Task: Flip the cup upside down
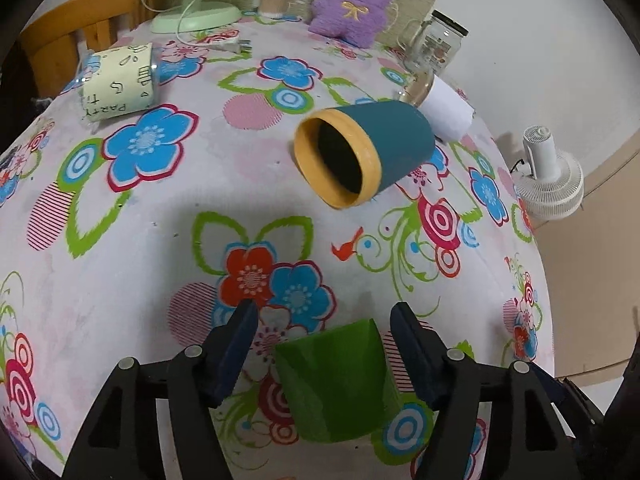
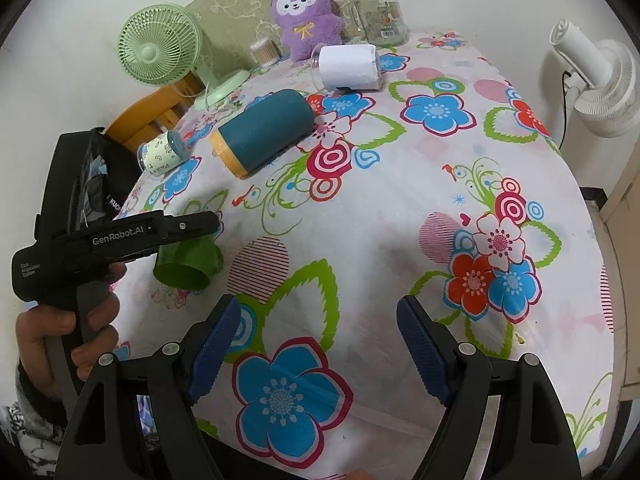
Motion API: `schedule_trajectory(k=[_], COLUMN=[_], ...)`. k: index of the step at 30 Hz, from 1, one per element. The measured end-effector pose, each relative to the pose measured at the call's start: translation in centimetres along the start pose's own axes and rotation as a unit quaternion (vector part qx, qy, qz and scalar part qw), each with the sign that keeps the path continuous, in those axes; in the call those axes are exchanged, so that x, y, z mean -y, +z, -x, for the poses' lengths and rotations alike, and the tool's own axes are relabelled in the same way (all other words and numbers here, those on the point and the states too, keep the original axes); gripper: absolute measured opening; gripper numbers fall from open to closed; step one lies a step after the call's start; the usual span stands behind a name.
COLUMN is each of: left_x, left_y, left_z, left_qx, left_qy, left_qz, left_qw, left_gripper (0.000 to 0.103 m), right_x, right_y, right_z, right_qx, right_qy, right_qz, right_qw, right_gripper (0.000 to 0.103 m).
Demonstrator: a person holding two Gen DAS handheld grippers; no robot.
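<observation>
A green cup [image 1: 340, 384] lies on its side on the flowered tablecloth, between the open fingers of my left gripper [image 1: 326, 320], with a gap on each side. In the right wrist view the green cup [image 2: 188, 264] shows its open mouth toward the camera, under the left gripper [image 2: 192, 224]. A teal cup with a yellow rim [image 1: 360, 152] lies on its side further back; it also shows in the right wrist view [image 2: 266, 132]. My right gripper [image 2: 320, 320] is open and empty above the cloth.
A cream printed cup [image 1: 118, 84] lies at the back left. A white paper-wrapped cup [image 2: 348, 66], a glass jar [image 2: 378, 14], a purple plush [image 2: 306, 12] and a green fan [image 2: 160, 46] stand at the back. A white fan [image 2: 600, 80] stands beyond the right table edge.
</observation>
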State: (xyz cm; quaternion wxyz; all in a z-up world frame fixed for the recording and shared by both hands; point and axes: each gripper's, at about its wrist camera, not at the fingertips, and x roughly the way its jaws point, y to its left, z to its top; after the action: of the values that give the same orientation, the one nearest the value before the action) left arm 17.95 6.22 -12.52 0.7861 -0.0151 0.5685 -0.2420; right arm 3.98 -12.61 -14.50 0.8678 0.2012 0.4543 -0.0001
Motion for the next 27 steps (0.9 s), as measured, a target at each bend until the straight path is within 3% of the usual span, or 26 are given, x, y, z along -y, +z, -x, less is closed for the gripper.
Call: schedule_trajectory(k=[1, 3, 13, 23, 27], left_x=[-0.1, -0.2, -0.3, 0.0, -0.1], left_y=[0.0, 0.0, -0.3, -1.0, -1.7], left_z=[0.0, 0.0, 1.0, 3.6, 3.3], left_qx=[0.000, -0.003, 0.018, 0.126, 0.137], left_qy=[0.000, -0.003, -0.011, 0.057, 0.072], left_qz=[0.000, 0.000, -0.005, -0.044, -0.048], left_qw=[1.0000, 1.0000, 0.9998, 0.9894, 0.9868], left_gripper=[0.066, 0.052, 0.053, 0.053, 0.052], right_x=[0.0, -0.1, -0.5, -3.2, -3.3], right_y=[0.0, 0.0, -0.1, -0.3, -0.5], right_z=[-0.1, -0.1, 0.0, -0.3, -0.1], right_qx=[0.000, -0.001, 0.007, 0.012, 0.013], right_qy=[0.001, 0.002, 0.007, 0.012, 0.010], right_qz=[0.000, 0.000, 0.000, 0.040, 0.041], right_qw=[1.000, 1.000, 1.000, 0.999, 0.999], right_gripper=[0.083, 0.083, 0.083, 0.083, 0.083])
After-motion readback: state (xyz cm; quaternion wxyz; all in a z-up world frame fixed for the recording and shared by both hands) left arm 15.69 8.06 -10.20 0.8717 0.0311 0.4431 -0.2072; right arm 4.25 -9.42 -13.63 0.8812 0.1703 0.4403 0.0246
